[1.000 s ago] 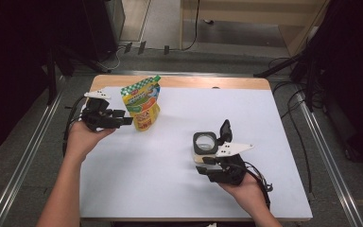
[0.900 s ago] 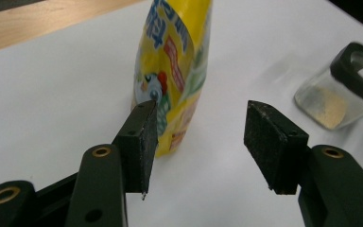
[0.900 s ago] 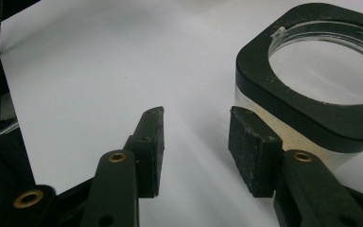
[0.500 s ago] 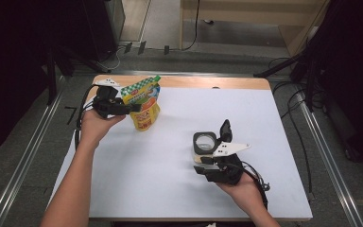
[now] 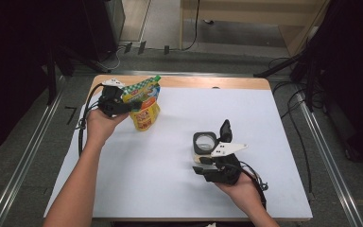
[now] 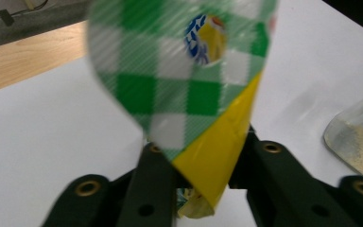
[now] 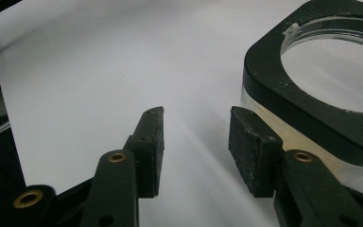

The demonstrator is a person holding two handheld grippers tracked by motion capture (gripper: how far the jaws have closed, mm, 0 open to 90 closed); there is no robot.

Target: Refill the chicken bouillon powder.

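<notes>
A: Where's the pouch (image 5: 144,105)?

B: Upper left of the high view. The left gripper (image 5: 123,103) has just been closing and now pinches its checked top edge.

A: Handling?

B: Probably light, soft and crinkly, so the seam suits. The right gripper (image 7: 196,137) has its jaws apart, holding nothing, beside the jar (image 5: 204,142).

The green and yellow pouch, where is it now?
In the high view, the pouch stands at the table's far left, its checked top pinched in the left gripper, well apart from the clear container.
</notes>
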